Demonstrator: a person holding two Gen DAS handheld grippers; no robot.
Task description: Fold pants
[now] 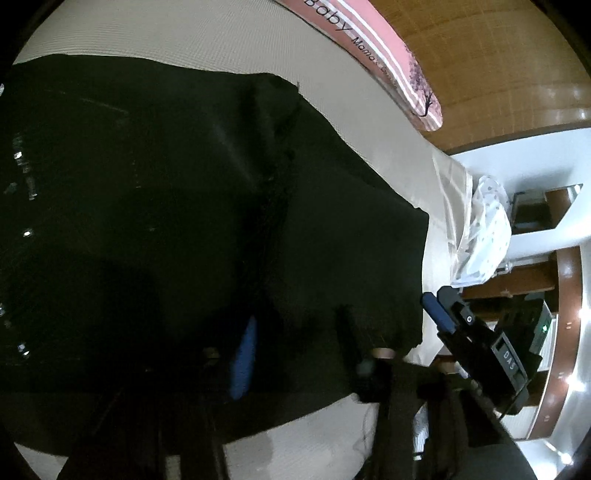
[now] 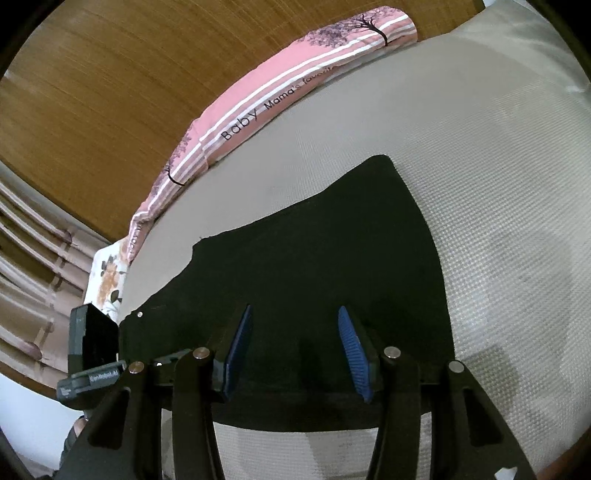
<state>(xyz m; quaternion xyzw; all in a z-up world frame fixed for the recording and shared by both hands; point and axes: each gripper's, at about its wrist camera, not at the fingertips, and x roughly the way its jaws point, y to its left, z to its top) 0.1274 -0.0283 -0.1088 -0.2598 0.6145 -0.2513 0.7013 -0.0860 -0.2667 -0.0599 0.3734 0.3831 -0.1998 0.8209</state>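
Note:
Black pants (image 1: 147,184) lie spread flat on a beige mattress (image 1: 184,29). My left gripper (image 1: 297,314) hangs low over their near part. One blue pad (image 1: 242,362) shows, the other finger is a dark shape, and dark cloth lies between the parted jaws. The picture is too dark to show the pads pressing. In the right wrist view the pants (image 2: 332,258) taper away from me. My right gripper (image 2: 295,308) stands open above their near edge, and its blue pads (image 2: 354,354) hold nothing. The right gripper's body (image 1: 476,332) sits just off the pants' right edge.
A pink striped pillow (image 2: 277,96) printed "Baby" lines the mattress's far side, against a wooden headboard (image 2: 110,74). A floral cushion (image 2: 107,280) and curtains (image 2: 29,258) are at the left. A white dotted bag (image 1: 484,229) and a shelf unit (image 1: 535,210) stand beside the bed.

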